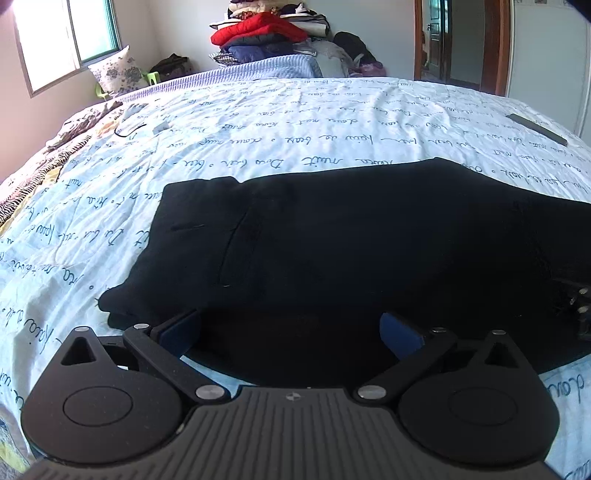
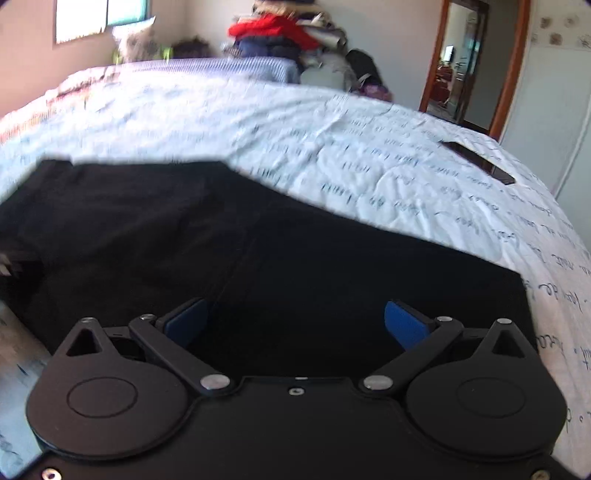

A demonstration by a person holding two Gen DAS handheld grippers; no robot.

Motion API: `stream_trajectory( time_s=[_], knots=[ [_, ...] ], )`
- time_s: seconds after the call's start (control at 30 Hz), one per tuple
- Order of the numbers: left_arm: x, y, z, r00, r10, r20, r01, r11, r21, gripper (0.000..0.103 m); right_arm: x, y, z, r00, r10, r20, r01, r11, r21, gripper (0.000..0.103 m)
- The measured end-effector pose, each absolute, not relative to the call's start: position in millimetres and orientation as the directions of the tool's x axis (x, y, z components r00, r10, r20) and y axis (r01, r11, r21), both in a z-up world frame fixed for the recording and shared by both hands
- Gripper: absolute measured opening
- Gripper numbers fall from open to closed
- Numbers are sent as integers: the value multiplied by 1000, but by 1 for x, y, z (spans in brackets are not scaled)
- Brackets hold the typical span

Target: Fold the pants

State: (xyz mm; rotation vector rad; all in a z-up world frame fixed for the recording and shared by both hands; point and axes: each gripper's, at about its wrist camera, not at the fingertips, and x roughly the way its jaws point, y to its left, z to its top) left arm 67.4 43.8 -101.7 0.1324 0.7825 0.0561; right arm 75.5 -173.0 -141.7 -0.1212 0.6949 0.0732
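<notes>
Black pants lie flat on a white bedspread printed with handwriting, folded lengthwise with the waist end at the left. My left gripper hovers open over the near edge of the pants, its blue pads spread wide with nothing between them. Part of the right gripper shows at the right edge of the left wrist view. In the right wrist view the same pants fill the lower half, and my right gripper is open above the cloth, holding nothing.
A dark flat remote or phone lies on the bed at the far right. A white cable and small box lie at the far left. Piled clothes stand behind the bed. A doorway opens at the back right.
</notes>
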Motion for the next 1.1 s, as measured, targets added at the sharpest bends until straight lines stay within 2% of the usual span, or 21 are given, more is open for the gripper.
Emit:
stream_trajectory(
  time_s=[0.17, 0.3, 0.37, 0.43, 0.6, 0.7, 0.8, 0.9, 0.93, 0.97, 1.03, 1.1],
  knots=[
    [60, 56, -97, 723, 91, -684, -3, 992, 129, 103, 68, -179, -133, 746, 44, -665, -88, 996, -33, 103],
    [63, 71, -90, 736, 201, -647, -100, 977, 190, 103, 58, -161, -113, 800, 66, -596, -118, 992, -48, 103],
    [73, 83, -91, 719, 242, -652, -156, 970, 188, 103, 54, -143, -105, 831, 94, -548, -166, 983, -82, 103],
    [83, 97, -98, 705, 198, -681, -135, 980, 145, 103, 54, -121, -103, 845, 103, -524, -209, 967, -148, 103],
    [74, 109, -97, 716, 158, -680, -100, 987, 124, 103, 62, -79, -117, 827, 62, -559, -263, 921, -288, 103],
    [64, 120, -94, 715, 166, -679, -128, 986, 106, 103, 50, -63, -103, 856, 167, -489, -316, 918, -240, 103],
    [51, 143, -82, 728, 236, -644, -231, 968, 93, 103, 39, -43, -93, 877, 261, -403, -374, 898, -232, 103],
    [42, 175, -70, 719, 285, -634, -333, 942, 47, 102, 44, -8, -101, 826, 308, -471, -478, 826, -300, 101],
    [41, 186, -68, 715, 269, -646, -340, 940, 15, 102, 41, 5, -105, 837, 306, -453, -482, 804, -347, 101],
    [41, 196, -67, 708, 247, -662, -344, 939, -17, 100, 36, 18, -107, 853, 305, -423, -476, 785, -395, 101],
    [38, 216, -67, 696, 211, -686, -367, 926, -88, 89, 26, 39, -109, 864, 337, -375, -489, 740, -461, 101],
    [34, 226, -68, 687, 212, -695, -400, 909, -118, 69, 20, 57, -110, 861, 371, -347, -505, 699, -507, 101]
  ],
)
